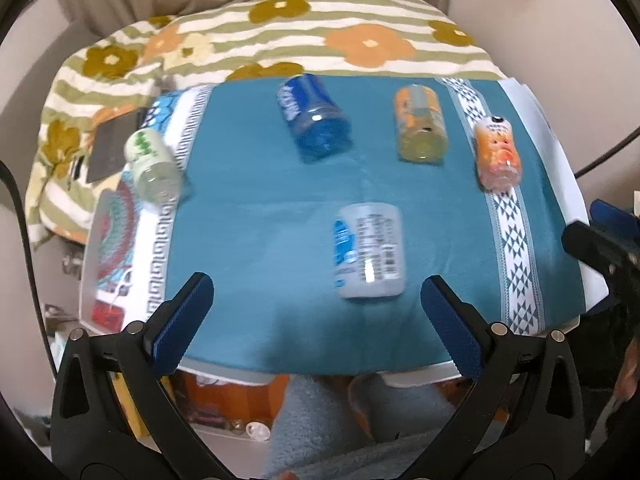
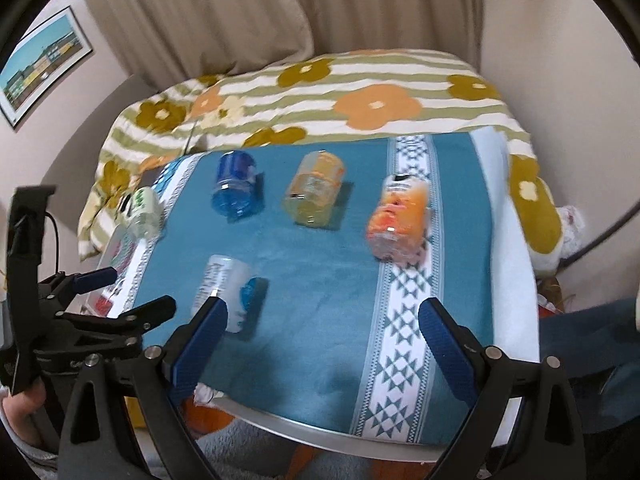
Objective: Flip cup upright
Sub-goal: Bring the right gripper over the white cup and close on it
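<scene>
Several plastic cups lie on their sides on a teal cloth point(image 1: 248, 240). A white cup with a blue label point(image 1: 369, 252) lies nearest, just ahead of my open left gripper point(image 1: 318, 292); it also shows in the right wrist view point(image 2: 232, 292), by my left finger. Farther back lie a blue cup point(image 1: 316, 118), a yellow-orange cup point(image 1: 420, 124), a pink-orange cup point(image 1: 498, 152) and a green-print cup point(image 1: 152, 164). My right gripper point(image 2: 322, 314) is open and empty above the cloth's front edge. The left gripper shows at the left of the right wrist view point(image 2: 132, 296).
A flowered striped blanket point(image 1: 280, 36) lies behind the cloth. A dark flat object point(image 1: 110, 146) sits at back left. The table's front edge point(image 2: 320, 428) is close below my fingers. Curtains point(image 2: 240, 12) hang behind, and a framed picture point(image 2: 40, 60) is on the left wall.
</scene>
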`<state>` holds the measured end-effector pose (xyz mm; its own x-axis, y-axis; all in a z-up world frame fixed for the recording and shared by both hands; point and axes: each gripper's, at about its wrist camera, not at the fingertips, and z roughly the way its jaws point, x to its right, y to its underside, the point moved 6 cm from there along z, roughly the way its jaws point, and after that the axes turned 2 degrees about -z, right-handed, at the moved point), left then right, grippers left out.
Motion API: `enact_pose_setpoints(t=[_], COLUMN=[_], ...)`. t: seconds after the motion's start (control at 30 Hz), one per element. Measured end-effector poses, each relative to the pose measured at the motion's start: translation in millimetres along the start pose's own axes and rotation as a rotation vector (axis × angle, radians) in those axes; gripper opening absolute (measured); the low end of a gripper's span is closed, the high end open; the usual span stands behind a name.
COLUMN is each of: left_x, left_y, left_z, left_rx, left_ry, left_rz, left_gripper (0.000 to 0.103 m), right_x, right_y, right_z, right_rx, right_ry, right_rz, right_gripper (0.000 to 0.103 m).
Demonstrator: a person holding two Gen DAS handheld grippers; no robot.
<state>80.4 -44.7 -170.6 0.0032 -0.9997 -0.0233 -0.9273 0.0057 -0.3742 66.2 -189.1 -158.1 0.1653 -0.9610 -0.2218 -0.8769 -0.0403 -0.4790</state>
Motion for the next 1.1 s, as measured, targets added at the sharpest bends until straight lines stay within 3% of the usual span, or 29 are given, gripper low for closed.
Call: enact_pose_setpoints(t=[0.1,0.33,0.63,0.73,0.87,1.0,1.1], left_x=[-18.0,-48.2,-84.8,-94.3,-103.7,-109.1,-110.6], left_y=[3.6,15.6,20.4,20.9,18.6,14.4,11.0], left_z=[-0.5,8.7,31.3,44.4,59.5,70.7,76.7], left_rx=[-0.007,0.001,-0.007,-0.028,-0.052,-0.068,-0.077], left_ry=[0.009,0.005,0.094,0.110,0.135,0.152,0.161], left_rz=[-0.014,0.061,0.047,0.039,0.024,0.008,-0.002], left_gripper=[0.103,0.103,0.103,0.103,0.103,0.103,0.103], right_x=[-11.4,-47.5,-77.6,-81.2,-77.2,-73.5,-71.8], right_y=[-5.5,-15.4,-27.9,-29.1,-26.0,-23.0,-21.8], right_z=[10.4,58.2,132.8,152.3,171.6,182.5,186.9], right_rx=[-0.068,-0.261,-0.499,-0.557,-0.625,-0.678,-0.699], right_ry=[-0.050,-0.130,-0.158,-0.150,-0.156,-0.169,-0.174], right_rz=[0.020,0.064,0.135,0.150,0.209,0.252,0.269], right_gripper=[0.096,0.096,0.095,0.087,0.087,0.075,0.072])
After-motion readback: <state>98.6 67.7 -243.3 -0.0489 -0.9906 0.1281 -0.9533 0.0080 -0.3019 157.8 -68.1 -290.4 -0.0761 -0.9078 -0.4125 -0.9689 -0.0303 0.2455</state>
